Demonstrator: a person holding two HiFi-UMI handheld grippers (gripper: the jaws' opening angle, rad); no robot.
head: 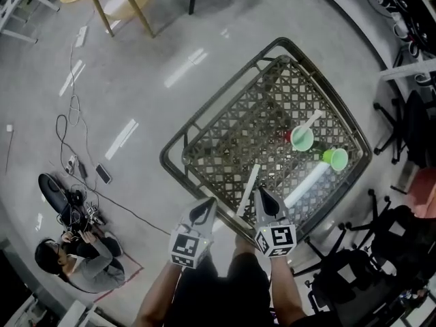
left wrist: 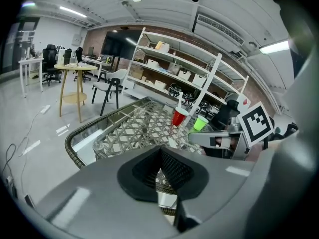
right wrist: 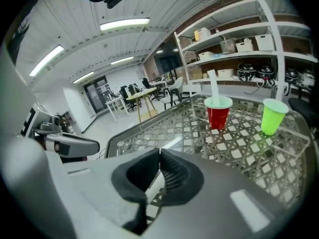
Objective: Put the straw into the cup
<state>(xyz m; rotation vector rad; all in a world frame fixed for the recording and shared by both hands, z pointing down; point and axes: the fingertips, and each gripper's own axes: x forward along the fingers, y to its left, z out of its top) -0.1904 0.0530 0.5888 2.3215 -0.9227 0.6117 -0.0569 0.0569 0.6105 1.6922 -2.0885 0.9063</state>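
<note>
**Left gripper** (left wrist: 160, 151) and **right gripper** (right wrist: 159, 153): both had their jaws closed tip to tip with nothing between them. They were held side by side over the near edge of the bench (head: 228, 138).

**Straw** (head: 248, 189): it lay loose and flat on the bench between the two grippers, its near end close under their tips and well apart from both cups.

**Likely hazards:**
- With the jaws closed, a further descent would probably press or nudge the straw rather than take it.
- Being round, it could roll on the glossy top and slip off the near edge.
- A pinch near one end might let the long free part swing and miss a cup mouth.
- A push against a rim might tip so light a cup.

**Materials and shapes:**
- The jaws were dark, with ribbed inner faces set in smooth grey housings.
- The straw was white, slender and straight.
- A wider white tube (head: 310, 182) lay further right.
- The bench top showed an open woven lattice under what appeared to be a clear reflective sheet, bounded by a dark braided rim with rounded corners.
- The red cup (head: 302, 139) was tapered and already held an upright white straw.
- The green cup (head: 335, 159), just beside it, was likewise tapered and looked empty.
</note>
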